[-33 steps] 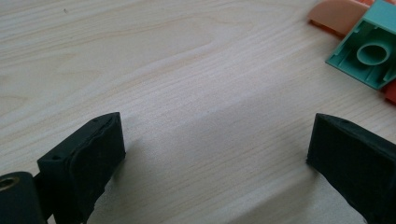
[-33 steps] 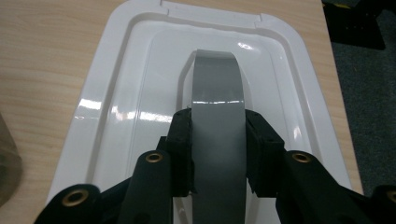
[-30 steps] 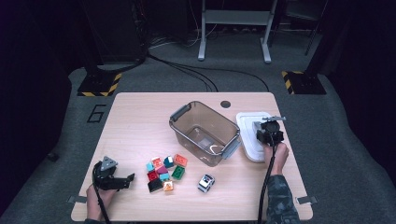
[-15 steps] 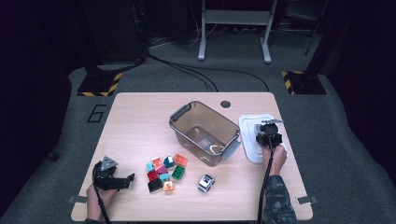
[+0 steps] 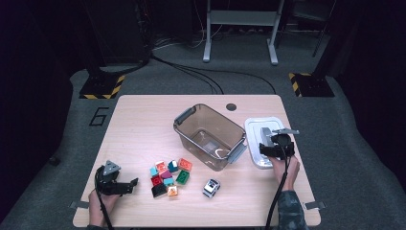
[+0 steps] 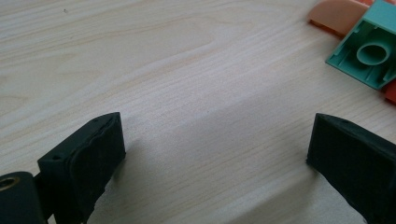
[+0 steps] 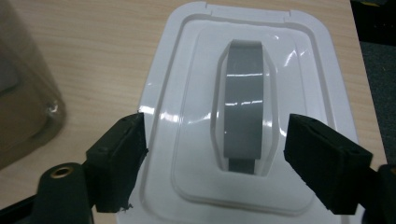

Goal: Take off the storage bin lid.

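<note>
A white lid (image 5: 256, 139) with a grey strap handle (image 7: 243, 102) lies flat on the table, to the right of a clear brown bin (image 5: 191, 115). My right gripper (image 5: 272, 143) hovers over the lid (image 7: 182, 93). Its jaws have just been opening and now stand wide at either side of the handle's near end without touching it (image 7: 212, 135). My left gripper (image 5: 131, 184) rests at the near left, open (image 6: 215, 135) over bare wood. Several coloured blocks (image 5: 167, 175) sit just right of it, among them a teal block (image 6: 373, 51).
A small toy car (image 5: 210, 188) stands near the front edge, right of the blocks. The bin is empty. The wooden table (image 5: 139, 124) ends close to the right of the lid. An orange block (image 6: 336, 14) lies beyond the teal one.
My right gripper has drawn back a little toward the near edge over the lid. The left gripper, the lid and the blocks have stayed where they were.
</note>
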{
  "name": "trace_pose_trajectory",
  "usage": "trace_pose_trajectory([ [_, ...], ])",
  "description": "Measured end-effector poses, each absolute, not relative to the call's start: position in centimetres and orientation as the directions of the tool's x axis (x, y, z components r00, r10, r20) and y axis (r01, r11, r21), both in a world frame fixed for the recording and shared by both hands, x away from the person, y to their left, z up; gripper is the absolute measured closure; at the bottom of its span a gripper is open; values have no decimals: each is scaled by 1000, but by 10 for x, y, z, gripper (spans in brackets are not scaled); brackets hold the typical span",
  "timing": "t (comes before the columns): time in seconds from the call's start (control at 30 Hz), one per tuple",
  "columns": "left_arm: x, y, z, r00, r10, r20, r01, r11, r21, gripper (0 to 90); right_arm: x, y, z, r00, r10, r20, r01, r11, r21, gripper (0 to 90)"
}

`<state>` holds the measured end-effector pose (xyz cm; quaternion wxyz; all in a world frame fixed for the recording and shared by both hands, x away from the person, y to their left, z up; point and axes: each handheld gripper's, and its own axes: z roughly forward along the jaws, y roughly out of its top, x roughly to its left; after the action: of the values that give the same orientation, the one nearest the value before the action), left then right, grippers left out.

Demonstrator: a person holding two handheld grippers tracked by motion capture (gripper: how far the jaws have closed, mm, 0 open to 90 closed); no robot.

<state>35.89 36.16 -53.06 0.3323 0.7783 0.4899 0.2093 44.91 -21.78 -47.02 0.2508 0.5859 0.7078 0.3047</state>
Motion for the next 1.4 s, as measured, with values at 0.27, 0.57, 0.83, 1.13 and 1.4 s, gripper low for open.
trace_pose_trajectory([
  [0.27, 359, 362, -531, 432, 902, 0, 623, -299, 722, 38, 413, -213, -477, -279, 960, 23, 674, 179, 717, 79],
  [0.57, 359, 362, -531, 432, 902, 0, 624, -299, 722, 38, 378, -190, -487, -390, 921, 21, 638, 254, 727, 27],
  [0.83, 359, 361, -531, 432, 902, 0, 624, -298, 723, 39, 358, -167, -493, -457, 889, 28, 613, 291, 734, 1],
  [1.13, 359, 362, -531, 432, 902, 1, 623, -299, 722, 39, 342, -141, -499, -524, 851, 30, 585, 334, 739, 0],
  [1.4, 359, 362, -530, 439, 898, 6, 624, -310, 717, 38, 328, -117, -496, -591, 807, 27, 554, 380, 741, 0],
])
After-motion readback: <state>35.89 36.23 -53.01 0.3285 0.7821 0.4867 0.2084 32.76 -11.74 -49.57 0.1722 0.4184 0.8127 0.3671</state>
